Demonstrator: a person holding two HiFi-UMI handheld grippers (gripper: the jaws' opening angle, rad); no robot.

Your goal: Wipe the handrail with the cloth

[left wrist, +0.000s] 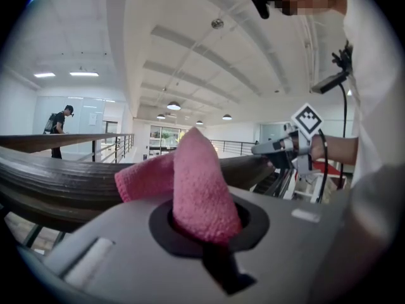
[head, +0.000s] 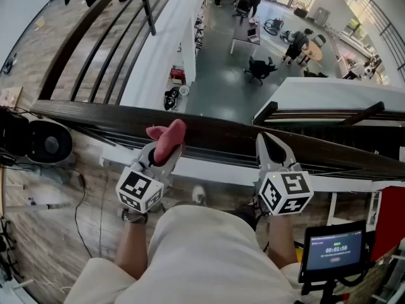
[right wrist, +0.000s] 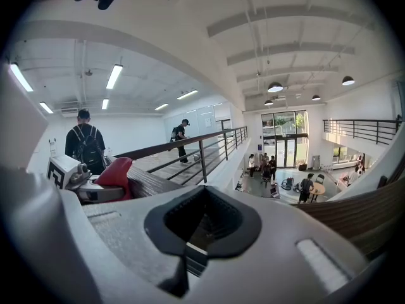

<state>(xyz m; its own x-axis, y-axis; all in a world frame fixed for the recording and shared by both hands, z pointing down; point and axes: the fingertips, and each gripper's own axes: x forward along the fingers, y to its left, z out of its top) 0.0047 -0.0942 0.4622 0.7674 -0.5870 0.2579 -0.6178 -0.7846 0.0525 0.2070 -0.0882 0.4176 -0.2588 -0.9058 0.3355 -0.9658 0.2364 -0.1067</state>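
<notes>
The left gripper [head: 166,151] is clamped on the pink cloth [head: 172,135], which lies against the handrail [head: 218,130]. I'd judge it best to press the cloth flat on the handrail's top and slide it steadily along. Further right on the handrail, the right gripper [head: 273,149] has its jaws together, empty.
</notes>
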